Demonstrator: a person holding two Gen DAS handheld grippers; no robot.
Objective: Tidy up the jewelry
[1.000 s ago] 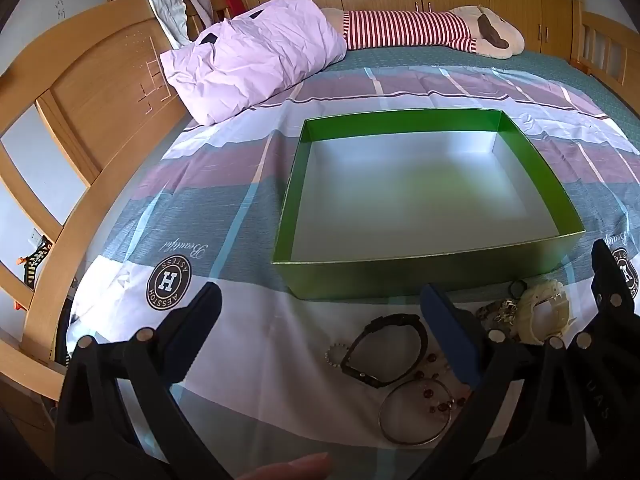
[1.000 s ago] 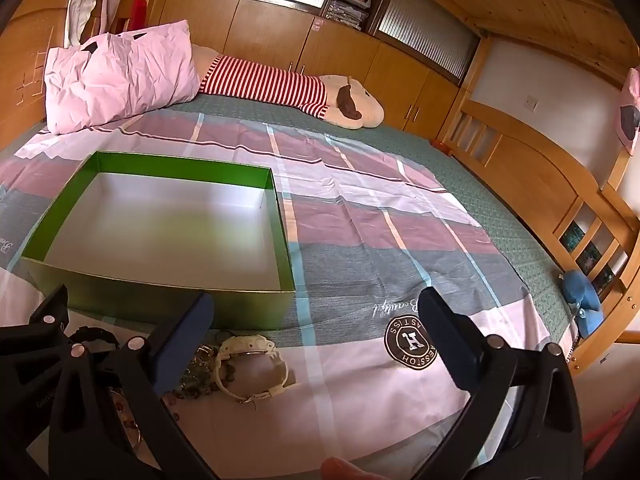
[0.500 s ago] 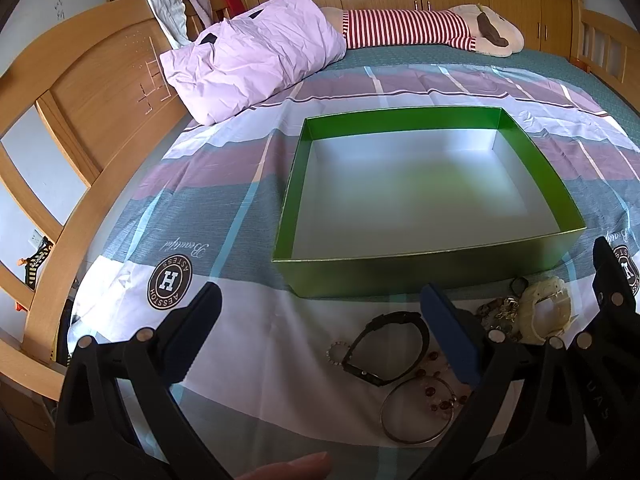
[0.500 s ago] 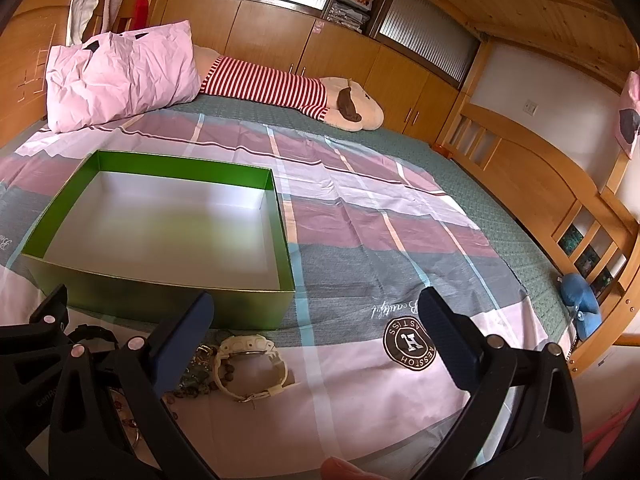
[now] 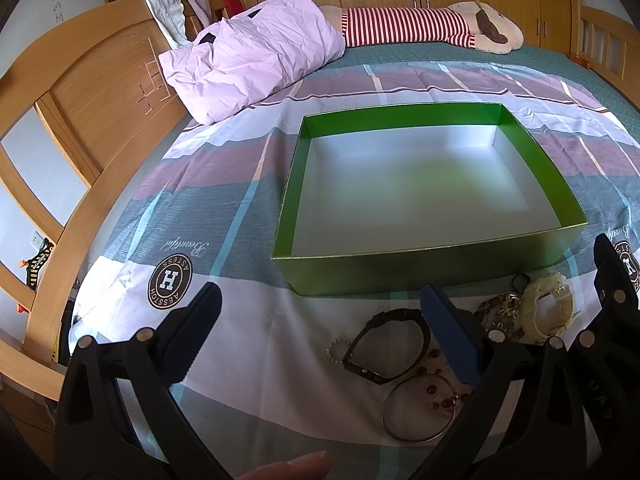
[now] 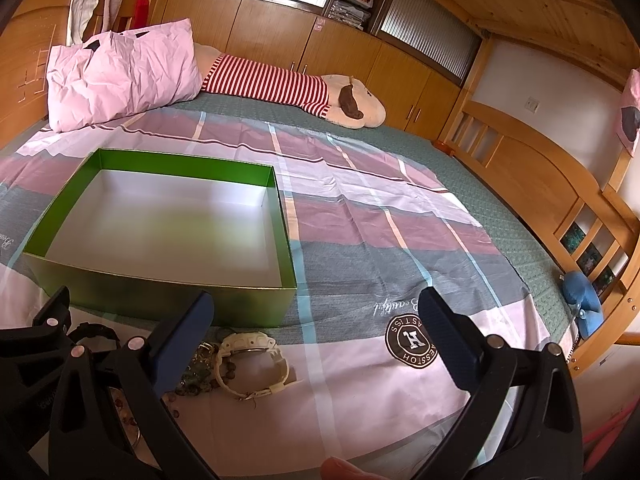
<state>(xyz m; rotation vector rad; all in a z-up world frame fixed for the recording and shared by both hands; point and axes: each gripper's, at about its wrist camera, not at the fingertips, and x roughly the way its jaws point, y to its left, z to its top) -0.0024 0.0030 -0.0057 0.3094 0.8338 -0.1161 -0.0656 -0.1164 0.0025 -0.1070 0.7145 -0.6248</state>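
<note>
An empty green box with a white inside stands on the bed. In front of its near wall lie a black watch, a thin metal bangle, a red bead bracelet, a small rhinestone ring, a dark bead cluster and a cream watch. My left gripper hovers open just left of the black watch, holding nothing. My right gripper is open above the cream watch and the sheet, also holding nothing.
A striped sheet covers the bed. A pink pillow and a striped plush toy lie at the far end. Wooden bed rails border the left and right sides. A blue object sits by the right rail.
Both views have shifted slightly, the box sitting a touch lower in frame. The jewelry has not moved and both grippers stay open.
</note>
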